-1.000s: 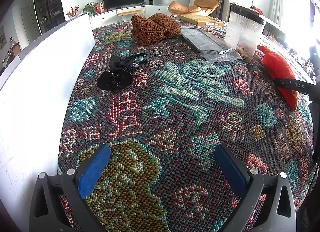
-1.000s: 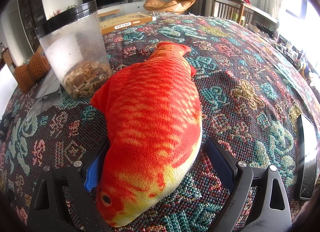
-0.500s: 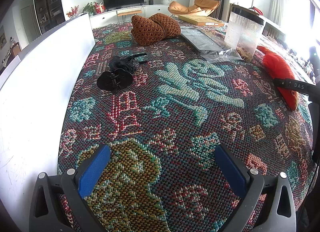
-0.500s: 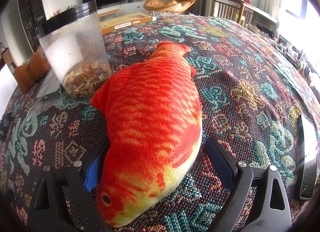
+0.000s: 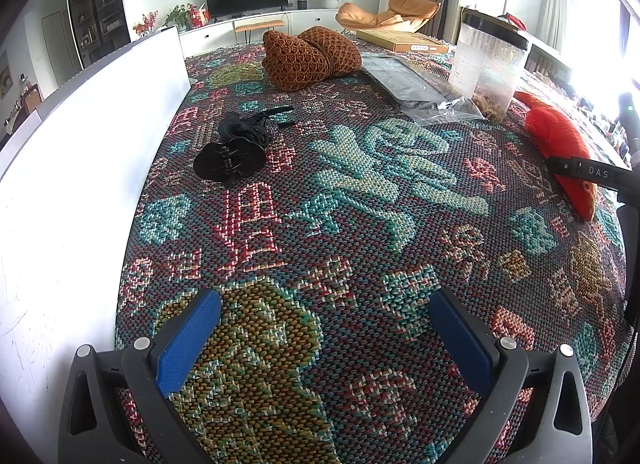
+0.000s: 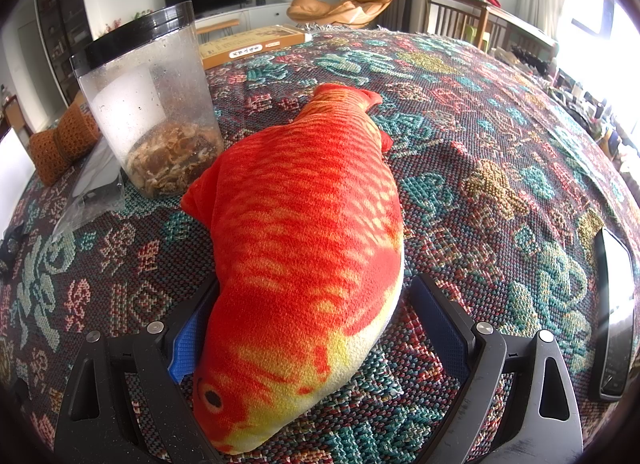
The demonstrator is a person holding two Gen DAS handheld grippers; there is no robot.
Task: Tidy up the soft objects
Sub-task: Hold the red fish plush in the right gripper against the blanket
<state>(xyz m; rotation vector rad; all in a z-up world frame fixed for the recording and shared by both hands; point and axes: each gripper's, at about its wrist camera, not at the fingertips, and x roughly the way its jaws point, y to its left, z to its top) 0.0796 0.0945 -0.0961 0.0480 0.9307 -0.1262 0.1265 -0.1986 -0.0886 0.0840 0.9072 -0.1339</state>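
My orange plush fish (image 6: 304, 240) lies flat on the patterned surface (image 6: 480, 136), head toward me, with its front end sitting between the fingers of my right tool (image 6: 316, 328); the fingers stand apart, the left pad (image 6: 188, 340) right up against the fish's side and the right pad (image 6: 440, 328) a little clear of it, so nothing is clamped. Just beside the fish's fin on its left stands a clear plastic jar (image 6: 152, 104) with a black lid, upright, holding a low layer of dried brownish pieces at the bottom and otherwise unfilled. A crinkled clear bag (image 6: 92, 188) with something dark and flat in it lies touching the jar's base on the far side from the fish. Beyond the jar lies a flat yellow box (image 6: 252, 46), and a phone (image 6: 614, 312) lies well to the fish's right. My left tool (image 5: 324, 328) hovers over bare cloth with its fingers wide apart, gripping nothing. From there I see a brown knitted bundle (image 5: 312, 56) at the far end, a black hair clip (image 5: 230, 158) touching some black fabric (image 5: 248, 128), and a white board (image 5: 80, 136) along the left edge.
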